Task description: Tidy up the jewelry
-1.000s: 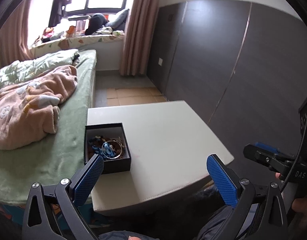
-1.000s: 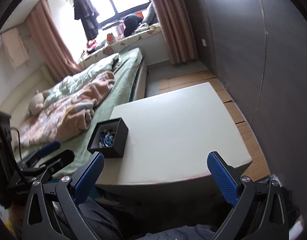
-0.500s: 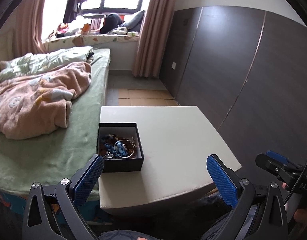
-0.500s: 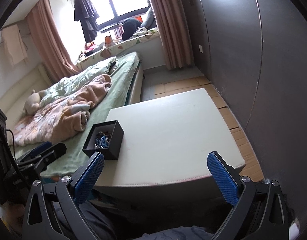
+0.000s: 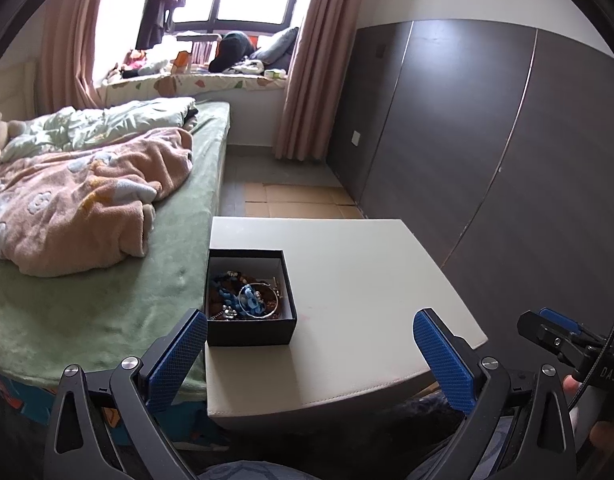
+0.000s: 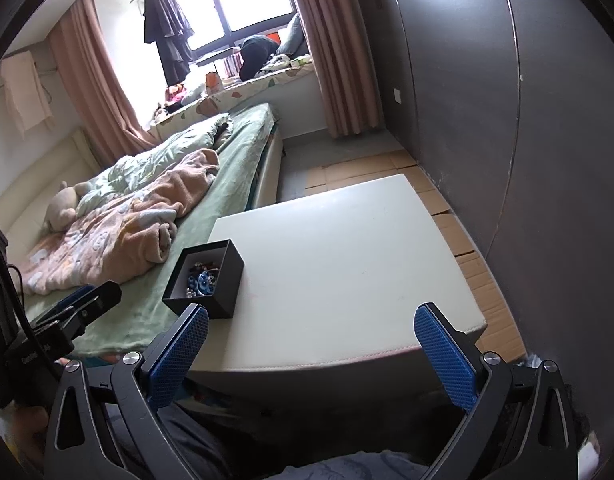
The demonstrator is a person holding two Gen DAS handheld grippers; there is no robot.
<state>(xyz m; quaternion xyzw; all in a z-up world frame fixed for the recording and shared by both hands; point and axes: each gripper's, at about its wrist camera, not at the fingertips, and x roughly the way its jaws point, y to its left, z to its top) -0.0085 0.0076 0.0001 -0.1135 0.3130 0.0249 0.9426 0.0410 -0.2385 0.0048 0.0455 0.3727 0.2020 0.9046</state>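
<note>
A small black open box (image 5: 251,332) stands at the near left edge of a white table (image 5: 359,288). It holds a tangle of jewelry (image 5: 247,296): blue beads, a silver bangle, dark pieces. The box also shows in the right wrist view (image 6: 223,284), with the jewelry (image 6: 203,280) inside. My left gripper (image 5: 311,356) is open and empty, just short of the box, which lies toward its left finger. My right gripper (image 6: 313,350) is open and empty, held before the table's near edge (image 6: 319,364). The right gripper also shows at the right edge of the left wrist view (image 5: 563,340).
A bed (image 5: 87,280) with green sheet and a pink blanket (image 5: 75,208) lies against the table's left side. A dark wardrobe wall (image 5: 507,160) runs along the right. Cardboard sheets (image 5: 303,200) cover the floor beyond the table. My left gripper body shows in the right wrist view (image 6: 67,320).
Both views have shifted: the table and box now sit nearer and more centred in the left wrist view. Both grippers stay open and empty.
</note>
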